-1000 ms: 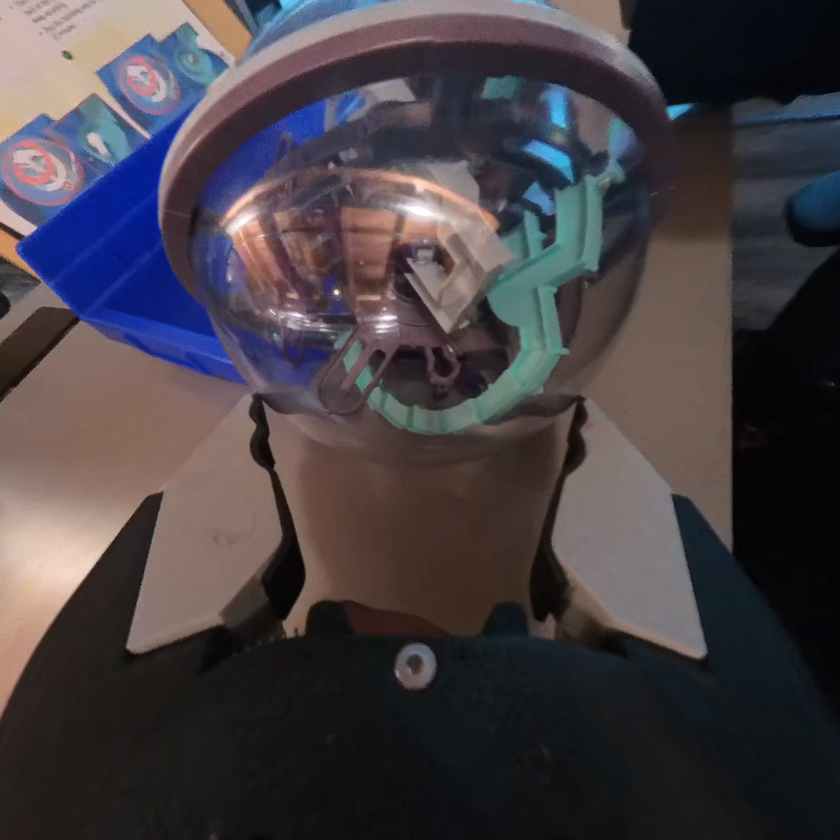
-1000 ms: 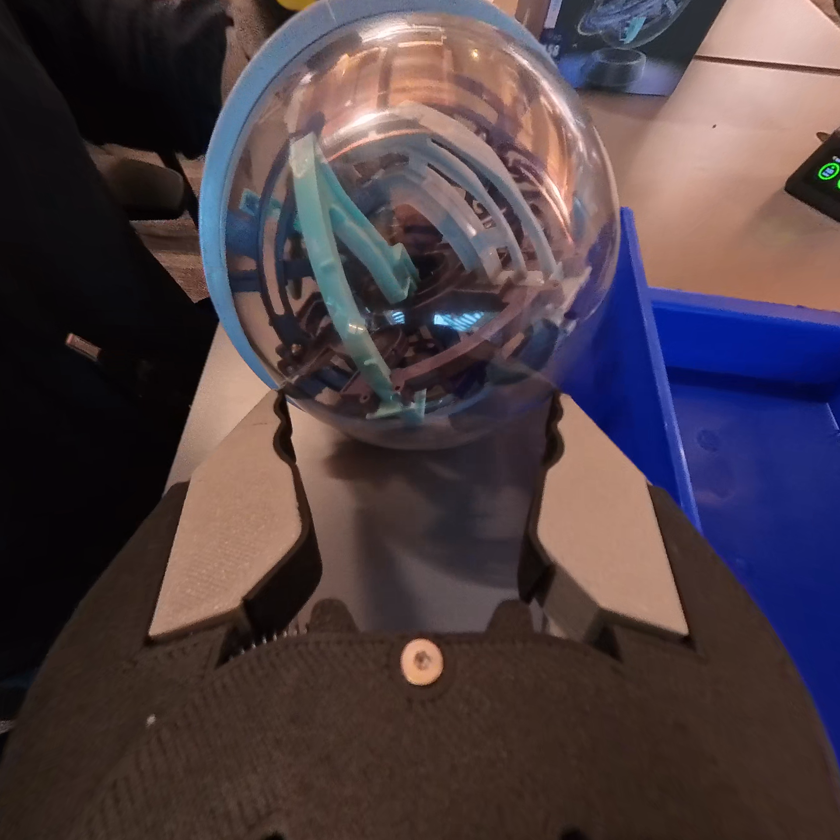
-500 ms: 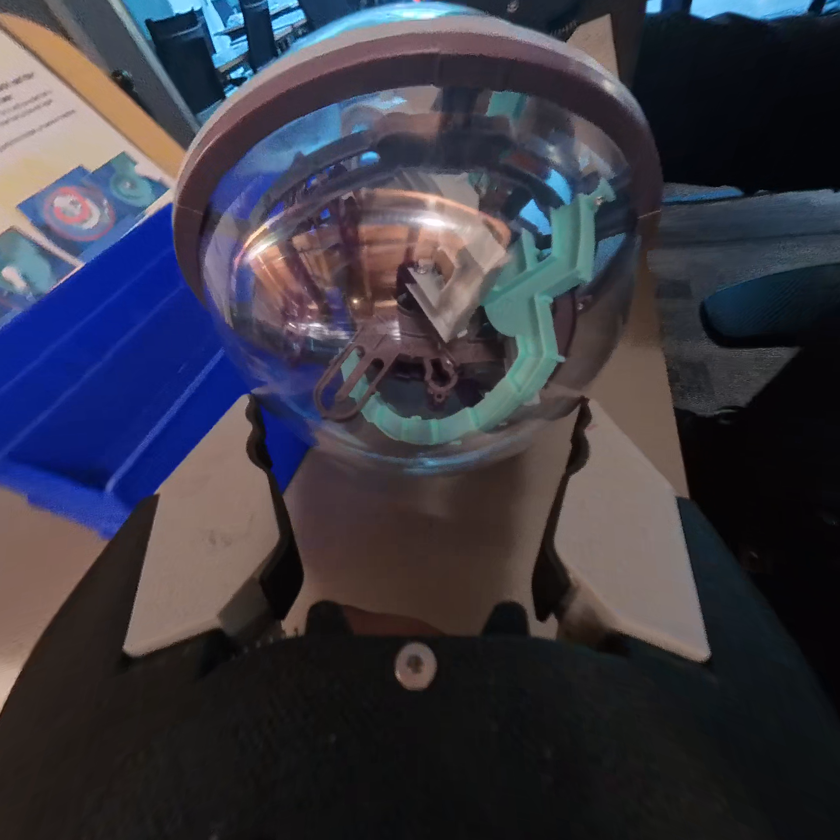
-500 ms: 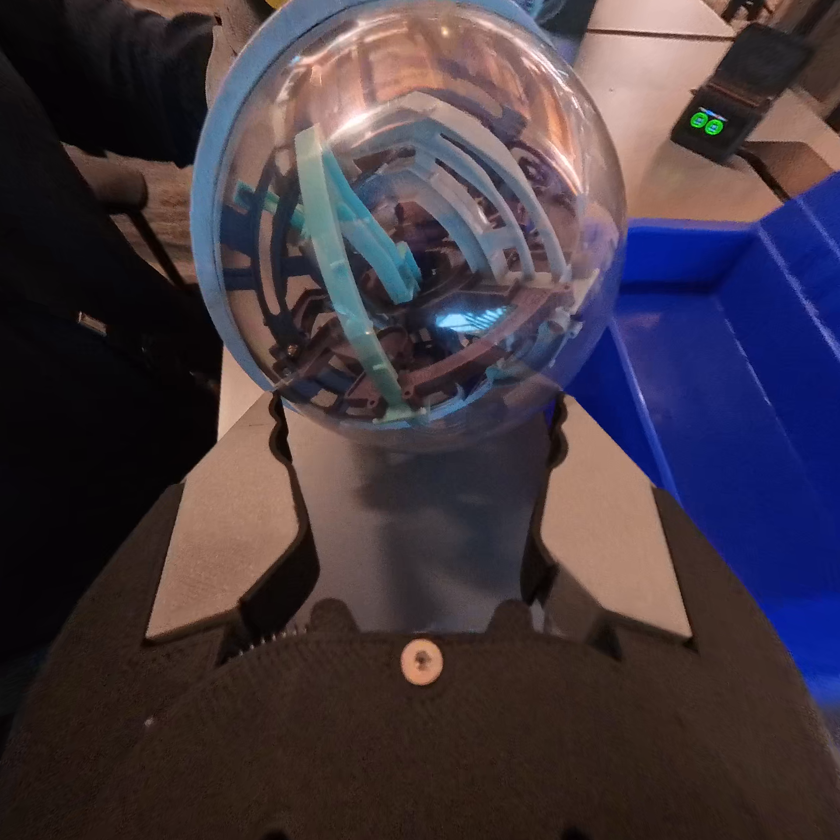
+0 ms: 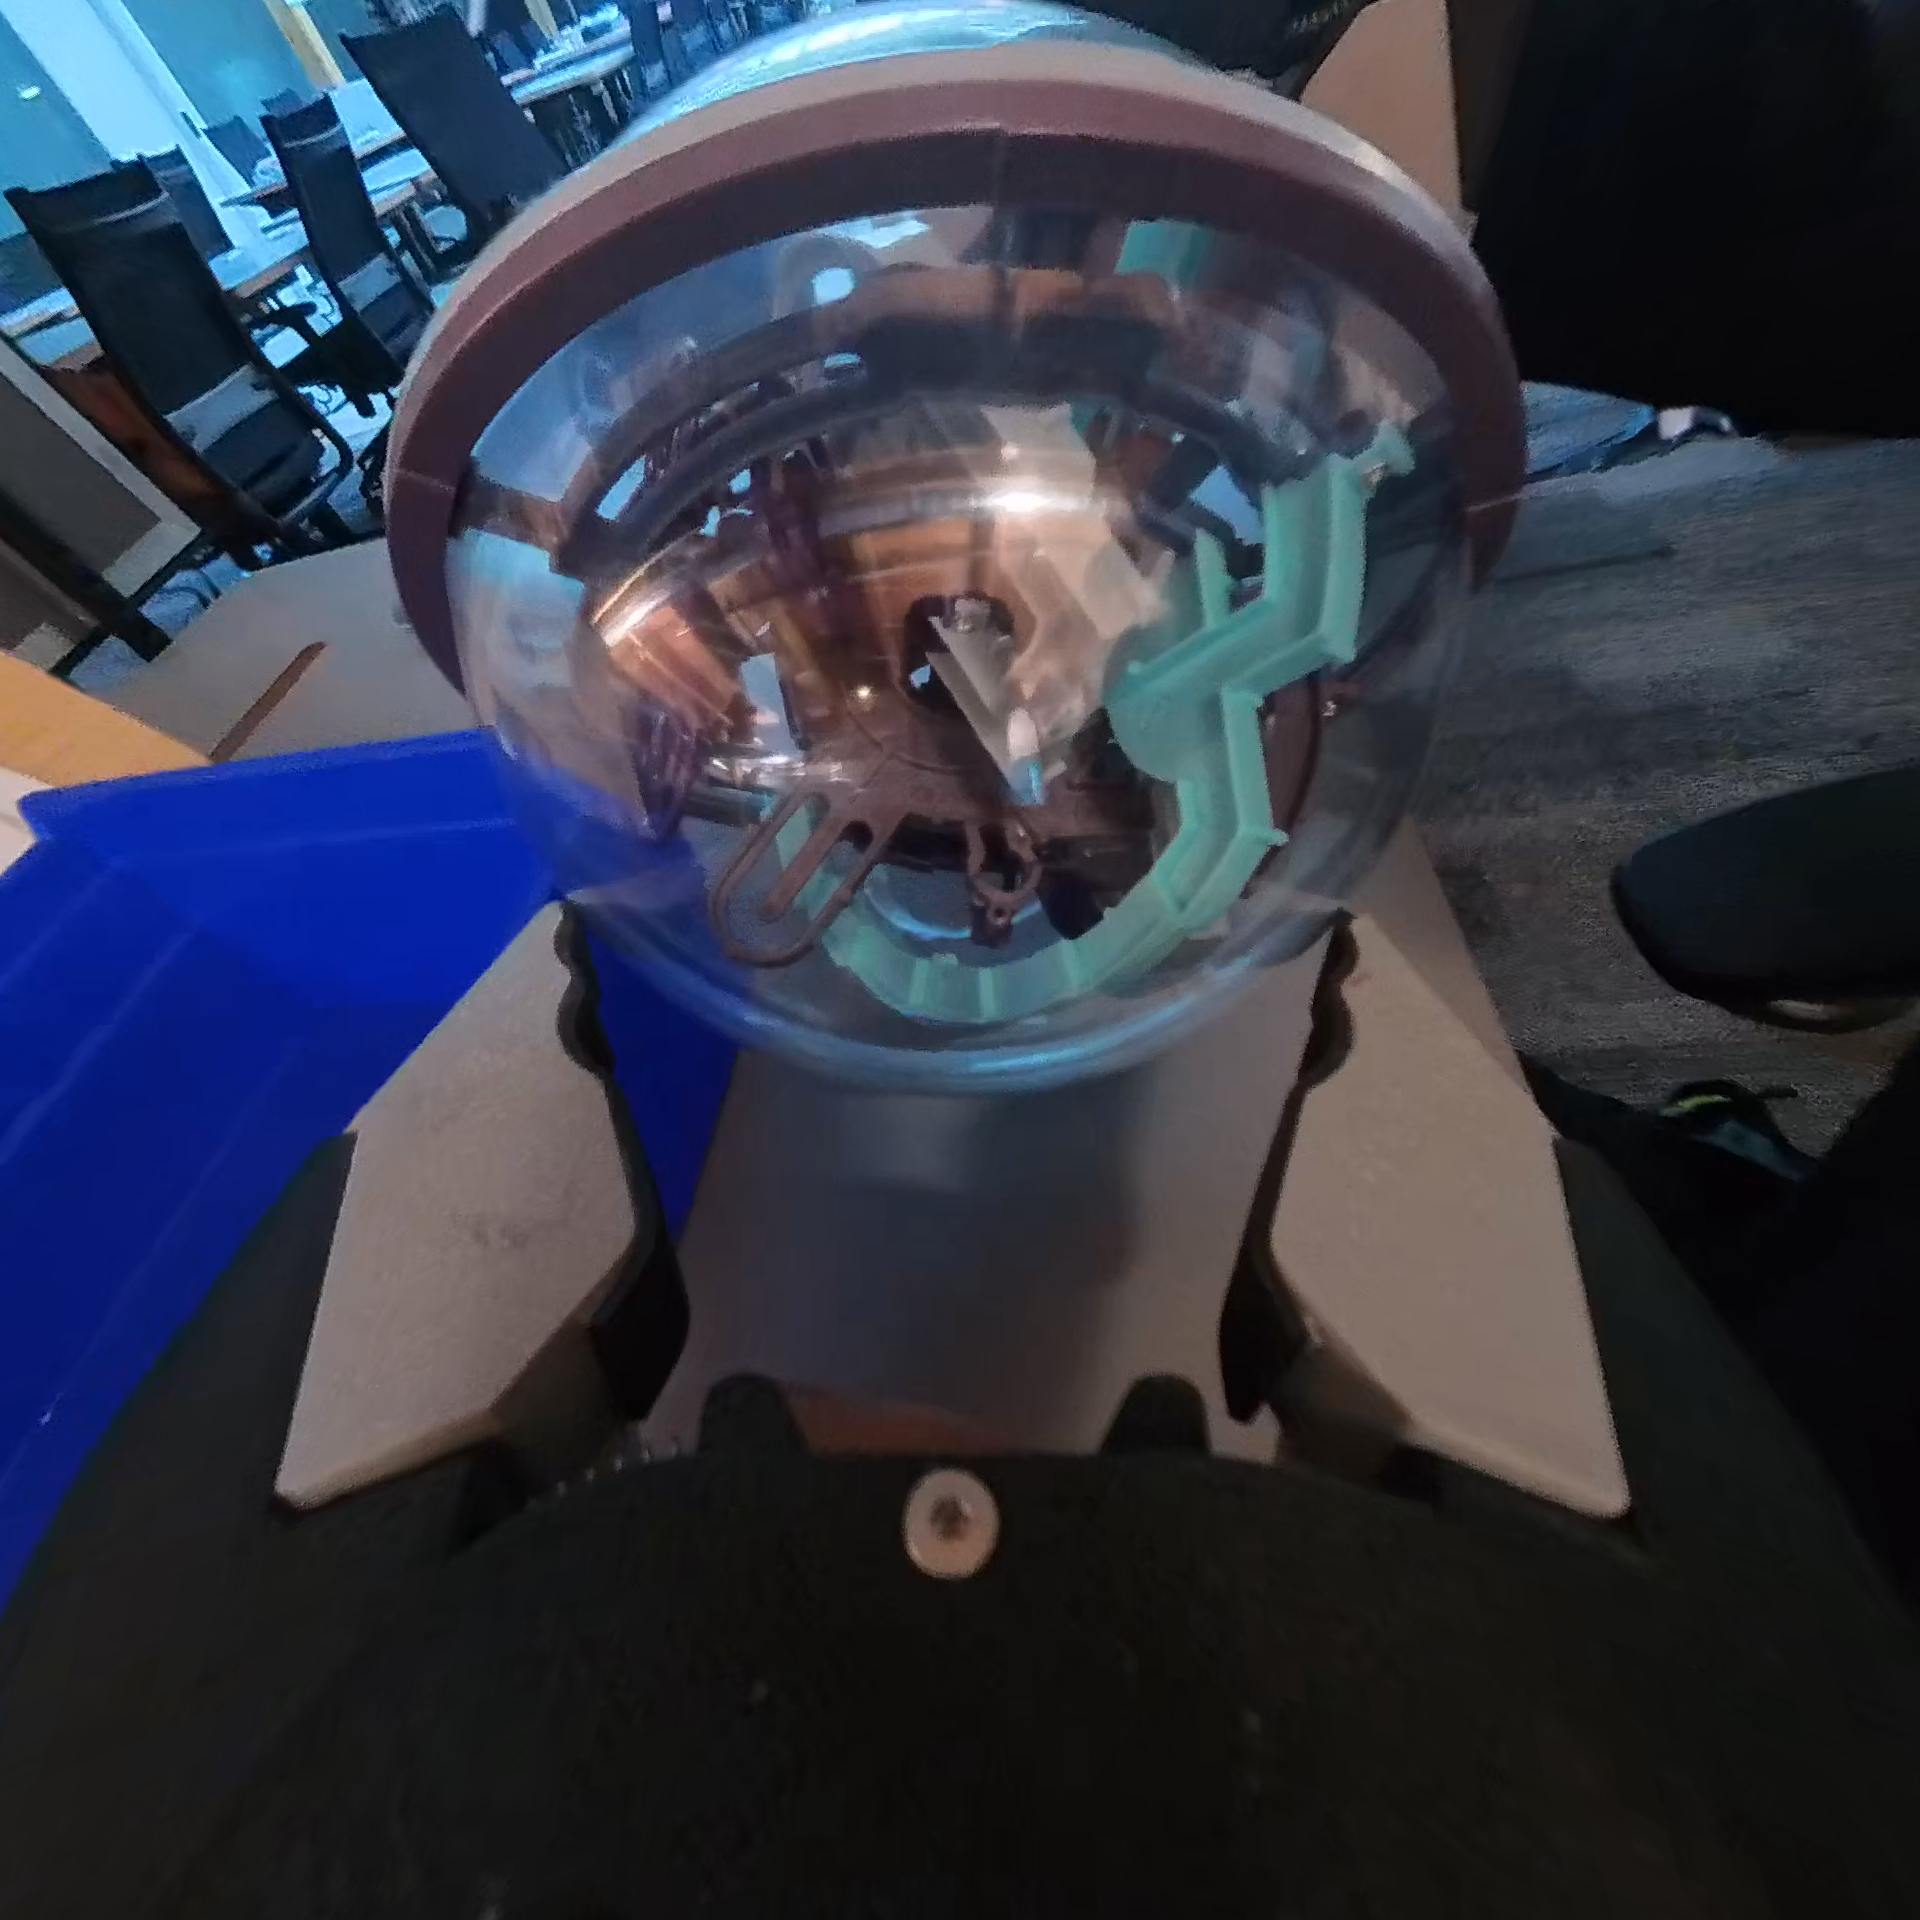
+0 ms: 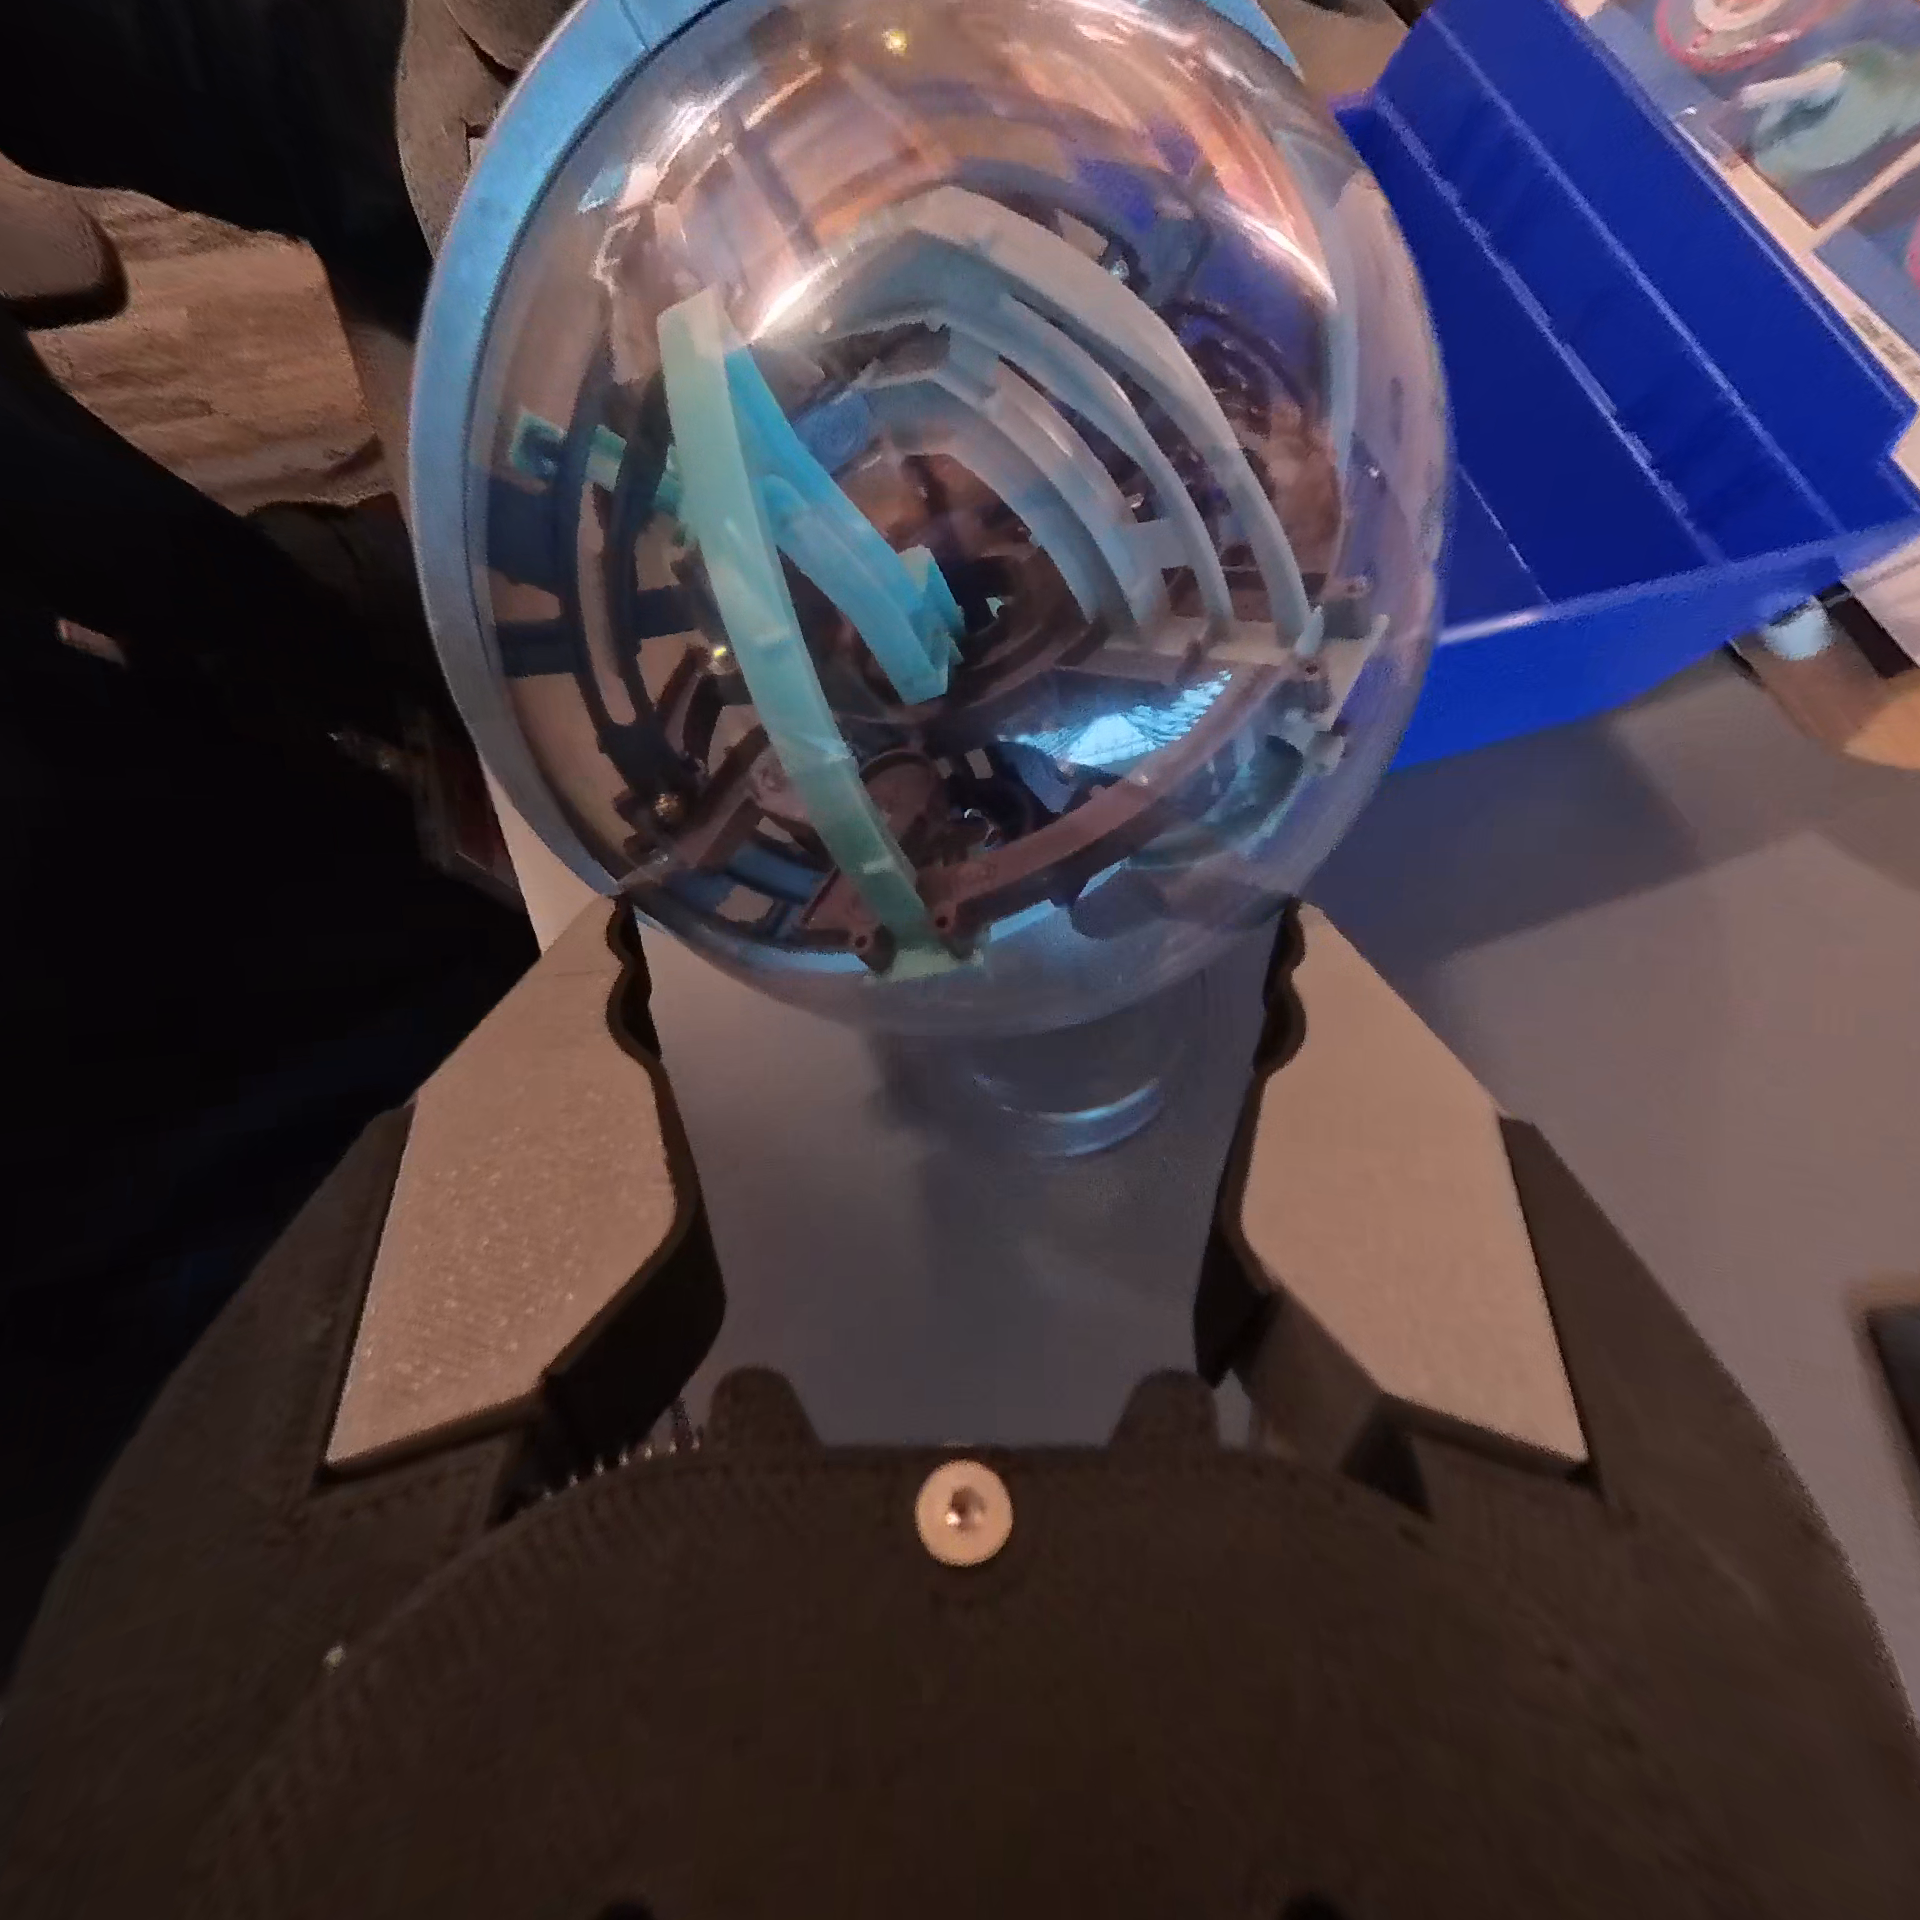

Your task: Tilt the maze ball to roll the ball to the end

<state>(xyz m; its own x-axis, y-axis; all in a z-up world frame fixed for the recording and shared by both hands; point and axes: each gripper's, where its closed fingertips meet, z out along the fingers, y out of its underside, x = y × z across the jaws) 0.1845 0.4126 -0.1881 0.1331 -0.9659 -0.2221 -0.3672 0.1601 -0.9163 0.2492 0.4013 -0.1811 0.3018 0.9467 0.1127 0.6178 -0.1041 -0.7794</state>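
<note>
So the maze ball is pinned between both claws. It fills the upper middle of each wrist view. The left gripper has its two fingers spread wide and clamped on the lower sides of the clear sphere, with the fingertips pressed right against the shell. Same deal on the other side: the right gripper is grasping the globe from its own end, tips touching the plastic.

In the left view, a brownish equator ring arcs over the top of the sphere and a mint green track zigzags down its right side. In the right view, the ring looks blue and runs down the left edge of the ball, with pale curved rails inside. Can't make out the little ball for sure.

A blue bin sits at the left of the left view, and chairs are in the upper left. The table shows under the ball.
</note>
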